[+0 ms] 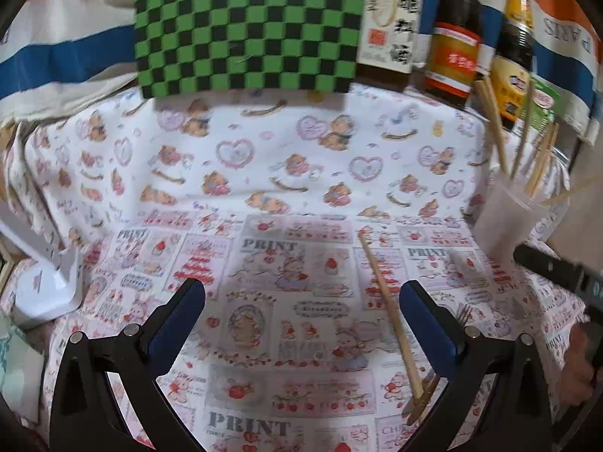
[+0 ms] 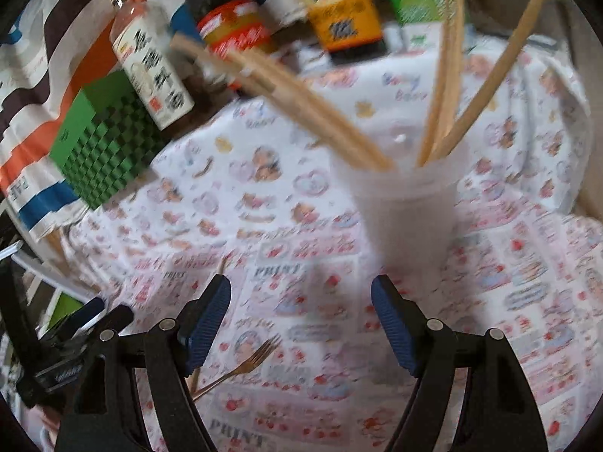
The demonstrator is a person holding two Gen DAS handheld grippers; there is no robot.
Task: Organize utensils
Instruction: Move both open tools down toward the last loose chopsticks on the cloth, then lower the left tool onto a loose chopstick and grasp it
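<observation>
A frosted plastic cup (image 2: 407,211) holds several wooden chopsticks (image 2: 301,105) and stands on the patterned cloth; it also shows at the right of the left wrist view (image 1: 505,222). My right gripper (image 2: 301,312) is open and empty, just in front of the cup. A gold fork (image 2: 245,361) lies on the cloth by its left finger. My left gripper (image 1: 301,312) is open and empty above the cloth. A wooden-handled utensil (image 1: 392,320) lies on the cloth just inside its right finger.
A green checkered box (image 1: 245,30) and several sauce bottles (image 1: 456,41) stand along the back. A white object (image 1: 45,282) sits at the left edge. The other gripper's black body (image 1: 557,271) shows at the right.
</observation>
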